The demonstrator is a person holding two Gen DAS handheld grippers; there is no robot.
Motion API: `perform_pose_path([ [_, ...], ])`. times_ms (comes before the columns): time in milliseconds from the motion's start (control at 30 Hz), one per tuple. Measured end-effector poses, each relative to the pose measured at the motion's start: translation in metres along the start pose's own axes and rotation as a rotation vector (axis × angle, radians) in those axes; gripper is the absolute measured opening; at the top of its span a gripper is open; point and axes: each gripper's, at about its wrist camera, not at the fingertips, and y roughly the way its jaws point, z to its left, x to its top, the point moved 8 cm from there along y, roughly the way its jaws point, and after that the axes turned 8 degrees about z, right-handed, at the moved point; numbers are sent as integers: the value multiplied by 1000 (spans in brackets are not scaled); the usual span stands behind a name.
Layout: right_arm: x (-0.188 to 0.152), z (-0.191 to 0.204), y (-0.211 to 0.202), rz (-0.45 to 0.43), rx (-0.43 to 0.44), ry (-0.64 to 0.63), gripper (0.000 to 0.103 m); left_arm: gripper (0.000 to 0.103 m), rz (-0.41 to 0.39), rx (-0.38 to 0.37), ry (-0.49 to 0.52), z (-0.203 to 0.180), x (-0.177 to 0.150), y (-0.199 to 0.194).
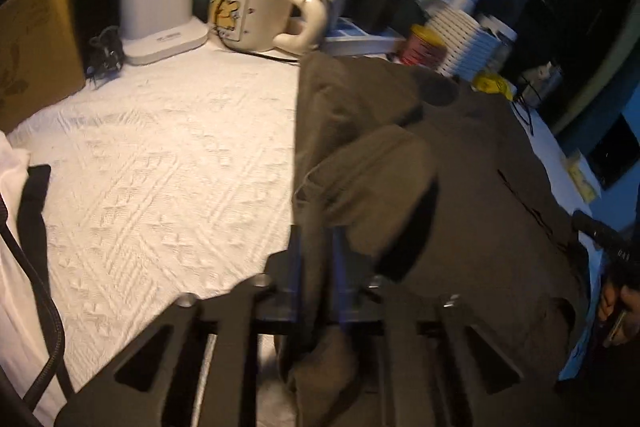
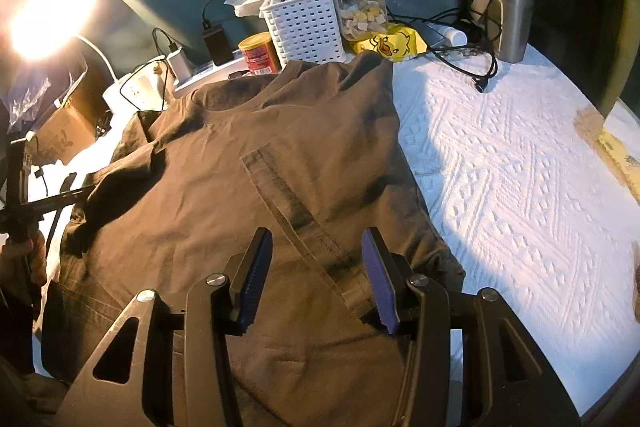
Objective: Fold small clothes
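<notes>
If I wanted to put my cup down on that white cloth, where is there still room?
Two bare patches of white cloth: right of the brown T-shirt, in front of the steel tumbler and cables; and left of the shirt, in front of the mug and lamp base. The back edge is crowded: basket, jar, tin.

An olive-brown T-shirt (image 2: 248,163) lies spread on the white textured tablecloth (image 2: 500,179), neckline toward the clutter at the far edge and hem toward the camera. Its round collar is visible, and a darker printed stripe runs diagonally across its middle. The right edge lies fairly straight, folded inward. On the left, a bunched fold of fabric, probably the sleeve, is lifted above the body, wrinkled and blurred.
</notes>
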Motion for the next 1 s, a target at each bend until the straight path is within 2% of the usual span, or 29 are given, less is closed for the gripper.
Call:
perform_pose_path([
  [133, -2, 3, -2, -5, 7, -6, 50, 10, -46, 47, 103, -28, -2, -17],
  [267, -4, 5, -2, -3, 13, -11, 50, 10, -31, 25, 194, -58, -12, -20],
  [400, -6, 4, -5, -6, 21, -9, 50, 10, 31, 9, 248, -76, -25, -8],
  [533, -12, -4, -6, -10, 23, 13, 50, 10, 149, -30, 311, -94, -49, 14],
  [633, -16, -9, -5, -4, 31, 26, 50, 10, 209, 12, 374, -103, -65, 26],
  [800, -20, -13, -4, -7, 47, 35, 50, 12, 149, 82, 371, -102, -44, 6],
  [833, -21, -14, -4, -9, 50, 36, 50, 18, 137, 97, 363, -100, -41, 4],
  [867, -20, -15, -4, -10, 53, 38, 50, 30, 120, 114, 353, -97, -33, 1],
  [900, -20, -16, -4, -12, 56, 40, 50, 38, 98, 130, 337, -93, -24, -1],
  [933, -20, -18, -4, -14, 58, 42, 50, 54, 87, 141, 325, -90, -19, -2],
  [967, -20, -19, -4, -15, 59, 44, 50, 62, 76, 151, 315, -86, -13, -2],
  [1000, -20, -20, -4, -16, 61, 46, 50, 63, 67, 162, 307, -84, -5, -1],
])
